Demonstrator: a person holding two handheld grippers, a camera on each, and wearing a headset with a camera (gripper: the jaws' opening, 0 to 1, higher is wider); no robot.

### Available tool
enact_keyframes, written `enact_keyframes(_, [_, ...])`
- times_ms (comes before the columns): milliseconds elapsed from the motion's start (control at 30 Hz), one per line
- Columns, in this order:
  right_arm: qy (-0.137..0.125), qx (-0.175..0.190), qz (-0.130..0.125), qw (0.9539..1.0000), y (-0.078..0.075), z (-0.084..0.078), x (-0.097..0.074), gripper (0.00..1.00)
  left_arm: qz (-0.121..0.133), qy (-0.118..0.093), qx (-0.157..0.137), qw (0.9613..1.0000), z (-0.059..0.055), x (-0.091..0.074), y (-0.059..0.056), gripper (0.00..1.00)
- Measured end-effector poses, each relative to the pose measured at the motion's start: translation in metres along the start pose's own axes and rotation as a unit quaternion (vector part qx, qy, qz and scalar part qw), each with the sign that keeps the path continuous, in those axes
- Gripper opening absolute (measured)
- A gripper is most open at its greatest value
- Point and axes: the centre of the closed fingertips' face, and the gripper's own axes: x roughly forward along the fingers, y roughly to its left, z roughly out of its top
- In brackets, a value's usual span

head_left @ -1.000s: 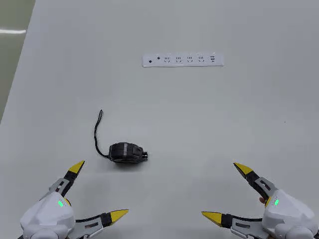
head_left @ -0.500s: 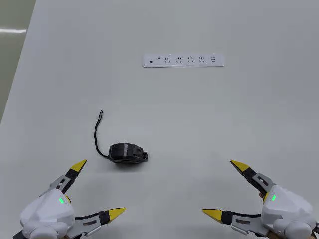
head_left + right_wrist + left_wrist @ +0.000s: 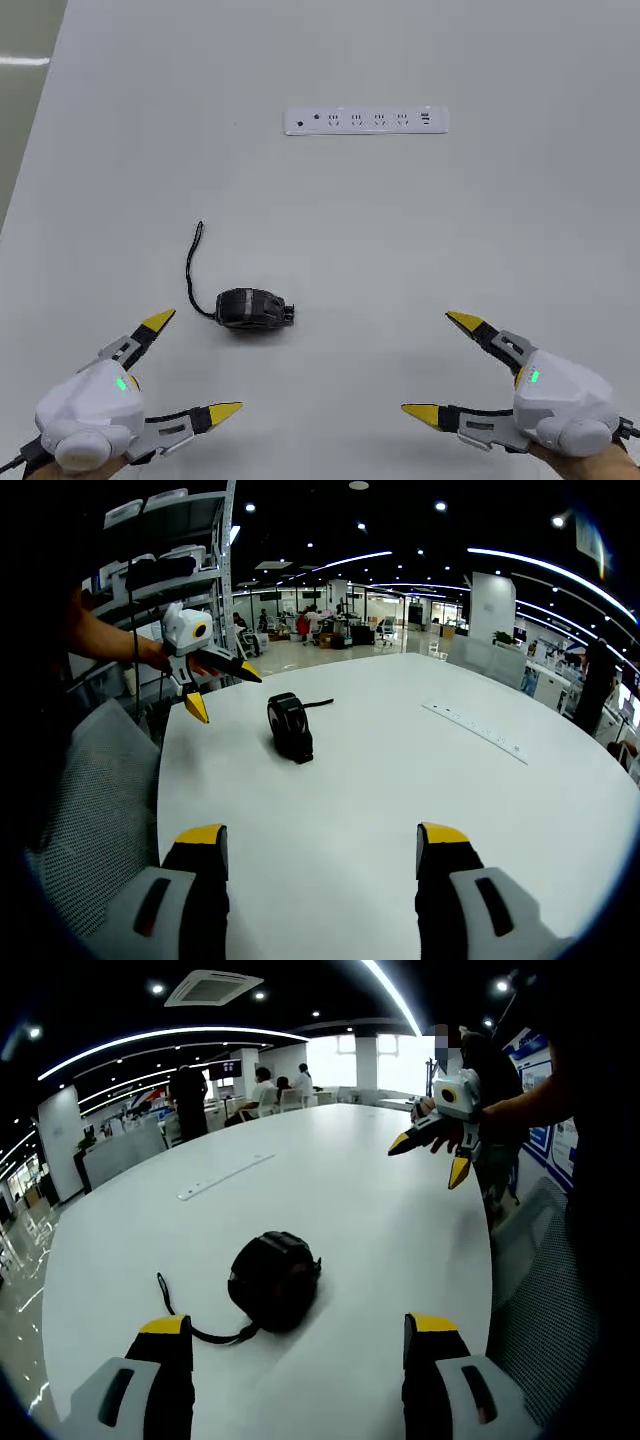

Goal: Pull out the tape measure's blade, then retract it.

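A black tape measure (image 3: pixel 252 308) lies on the white table (image 3: pixel 400 230), its blade drawn in, a black wrist cord (image 3: pixel 192 270) curling off to its left. In the left gripper view the tape measure (image 3: pixel 274 1279) sits just ahead of the jaws. My left gripper (image 3: pixel 190 366) is open at the near left, short of the tape measure, nothing between its yellow tips. My right gripper (image 3: pixel 441 365) is open at the near right, well to the right of the tape measure (image 3: pixel 290 726). The right gripper (image 3: pixel 428 1157) appears in the left gripper view, the left gripper (image 3: pixel 213 688) in the right gripper view.
A white power strip (image 3: pixel 366 121) lies across the far middle of the table. The table's left edge (image 3: pixel 35 130) borders a greenish floor. Beyond the table are shelves (image 3: pixel 170 550), desks and people (image 3: pixel 187 1095).
Both grippers have shifted slightly inward, the right one moving left and a little forward. The tape measure lies where it was.
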Motion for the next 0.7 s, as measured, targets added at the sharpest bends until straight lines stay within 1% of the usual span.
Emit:
enact_keyframes(200, [-0.001,-0.01,0.009,0.9999,-0.003,0.006,0.008,0.75,-0.007,0.005,0.013,0.9999,0.002,0.009,0.008,0.8])
enact_keyframes(333, [-0.001,-0.02,0.02,0.9996,-0.003,0.009,0.014,0.71,-0.013,0.009,0.021,0.9997,0.006,0.015,0.013,0.78])
enact_keyframes(433, [0.001,-0.025,0.027,0.9993,-0.003,0.01,0.019,0.69,-0.019,0.012,0.029,0.9993,0.006,0.018,0.015,0.75])
enact_keyframes(533, [0.002,-0.03,0.034,0.999,-0.004,0.012,0.024,0.68,-0.026,0.018,0.035,0.9989,0.005,0.021,0.017,0.73])
enact_keyframes(700, [0.003,-0.032,0.036,0.9988,-0.004,0.012,0.026,0.66,-0.029,0.02,0.037,0.9987,0.005,0.022,0.016,0.69])
